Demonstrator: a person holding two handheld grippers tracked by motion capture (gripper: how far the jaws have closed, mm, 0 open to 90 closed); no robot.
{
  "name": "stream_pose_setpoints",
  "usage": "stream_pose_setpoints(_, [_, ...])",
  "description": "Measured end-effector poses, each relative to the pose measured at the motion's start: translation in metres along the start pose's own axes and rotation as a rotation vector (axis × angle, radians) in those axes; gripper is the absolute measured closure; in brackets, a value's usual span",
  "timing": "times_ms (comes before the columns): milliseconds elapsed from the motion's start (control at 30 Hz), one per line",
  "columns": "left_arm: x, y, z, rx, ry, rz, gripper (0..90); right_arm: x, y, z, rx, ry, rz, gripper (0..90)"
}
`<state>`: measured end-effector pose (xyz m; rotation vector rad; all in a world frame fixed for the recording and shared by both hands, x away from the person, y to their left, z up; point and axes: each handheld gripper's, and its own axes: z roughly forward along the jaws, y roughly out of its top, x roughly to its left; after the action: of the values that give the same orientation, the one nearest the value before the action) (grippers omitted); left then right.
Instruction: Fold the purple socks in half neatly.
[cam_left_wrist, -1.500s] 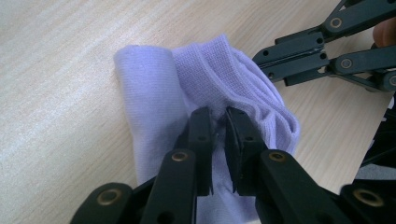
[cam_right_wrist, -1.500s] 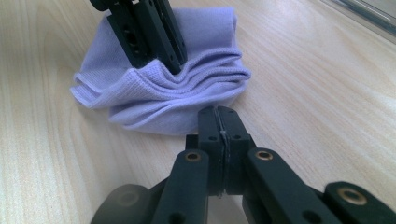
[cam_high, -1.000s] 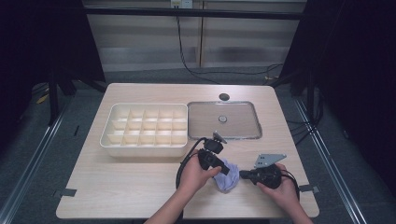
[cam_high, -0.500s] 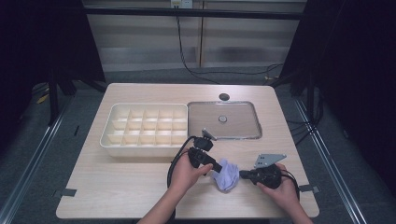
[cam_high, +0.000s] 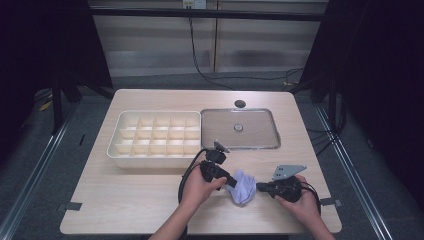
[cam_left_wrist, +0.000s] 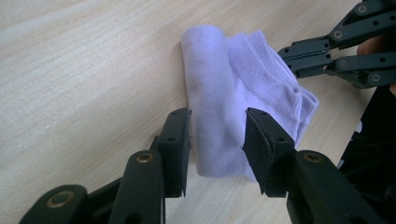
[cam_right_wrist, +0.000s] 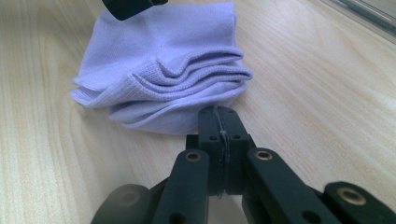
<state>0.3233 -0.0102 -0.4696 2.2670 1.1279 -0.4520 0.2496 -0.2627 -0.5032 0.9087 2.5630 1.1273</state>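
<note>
A pale purple cloth (cam_high: 242, 186), folded with one side rolled, lies on the wooden table near its front edge. In the left gripper view, my left gripper (cam_left_wrist: 217, 140) is open with its jaws on either side of the cloth's rolled fold (cam_left_wrist: 210, 70). My left gripper (cam_high: 231, 182) comes at the cloth from the left. My right gripper (cam_high: 257, 187) meets it from the right. In the right gripper view, my right gripper (cam_right_wrist: 219, 116) is shut, pinching the near edge of the cloth (cam_right_wrist: 163, 60) at its ribbed layers.
A cream tray (cam_high: 150, 159) with several compartments stands behind the left hand. Beside it, to the right, lies a flat metal tray (cam_high: 260, 130) with a small knob in its middle. A black cable (cam_high: 186, 172) loops by the left hand.
My left gripper swung left and came back down to the cloth, and its jaws now stand around the rolled fold. The right gripper has stayed at the cloth's right edge.
</note>
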Motion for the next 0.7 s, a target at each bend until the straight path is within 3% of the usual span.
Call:
stream_pose_setpoints(67, [0.0018, -0.0004, -0.0002, 0.018, 0.0, 0.013, 61.1, 0.0001, 0.0, 0.0, 0.0, 0.0, -0.001, 89.4])
stream_pose_setpoints(300, [0.0032, 0.0008, 0.0003, 0.022, -0.002, -0.002, 63.7, 0.0002, 0.0, 0.0, 0.0, 0.0, 0.0, 89.5])
stream_pose_setpoints(400, [0.0015, 0.0027, -0.0035, 0.009, -0.001, -0.01, 67.0, 0.0004, -0.0002, -0.0002, 0.0, -0.002, 0.002, 89.4])
stream_pose_setpoints(467, [0.0019, 0.0034, -0.0048, 0.014, 0.001, -0.006, 73.7, -0.0004, -0.0005, 0.0, -0.004, 0.001, 0.001, 89.4])
stream_pose_setpoints(700, [0.0016, 0.0043, -0.0004, 0.03, -0.006, -0.008, 74.1, 0.0006, -0.0002, -0.0003, -0.002, -0.003, -0.004, 89.3])
